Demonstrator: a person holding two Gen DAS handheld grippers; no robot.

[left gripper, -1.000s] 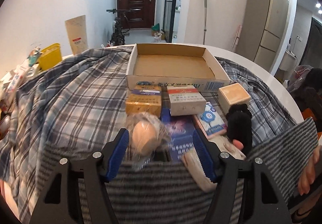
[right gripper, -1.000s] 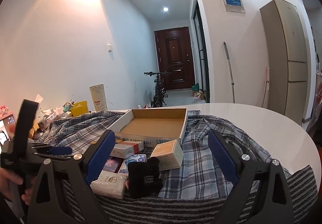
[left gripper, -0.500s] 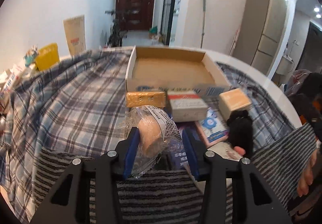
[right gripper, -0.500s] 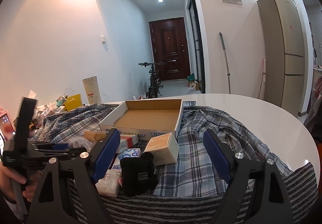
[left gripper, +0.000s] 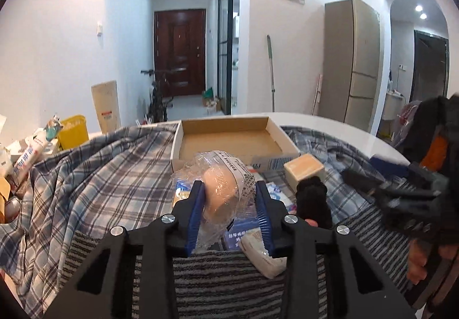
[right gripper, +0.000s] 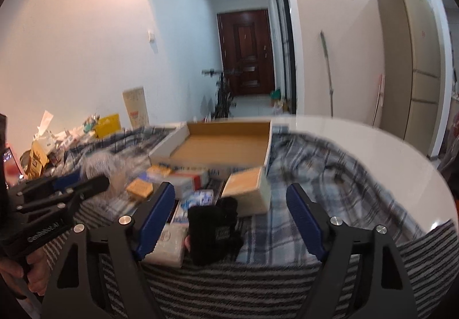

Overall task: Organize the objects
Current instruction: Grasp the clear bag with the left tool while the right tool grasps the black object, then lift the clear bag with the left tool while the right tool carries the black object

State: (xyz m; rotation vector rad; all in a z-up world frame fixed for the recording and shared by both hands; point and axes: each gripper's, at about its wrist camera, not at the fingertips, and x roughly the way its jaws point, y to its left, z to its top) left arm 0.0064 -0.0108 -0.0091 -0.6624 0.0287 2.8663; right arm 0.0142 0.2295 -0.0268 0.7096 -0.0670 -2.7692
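My left gripper holds a beige roll in clear crinkled plastic, lifted above the pile of small boxes; its jaws are still closing and the blue pads press the wrap on both sides. Behind it lies the open cardboard tray, nothing in it. My right gripper is open with its jaws closing, hovering over a black pouch and a tan box, touching neither. The left gripper shows blurred at the left of the right wrist view.
A yellow box, a red-and-white box and a white tissue pack lie on the plaid cloth. A striped towel covers the near edge. The white round table shows bare at right. Clutter and a yellow bin stand left.
The left jaws closed on the wrapped roll and raised it off the cloth. The right jaws narrowed and the right gripper dipped toward the black pouch and tan box.
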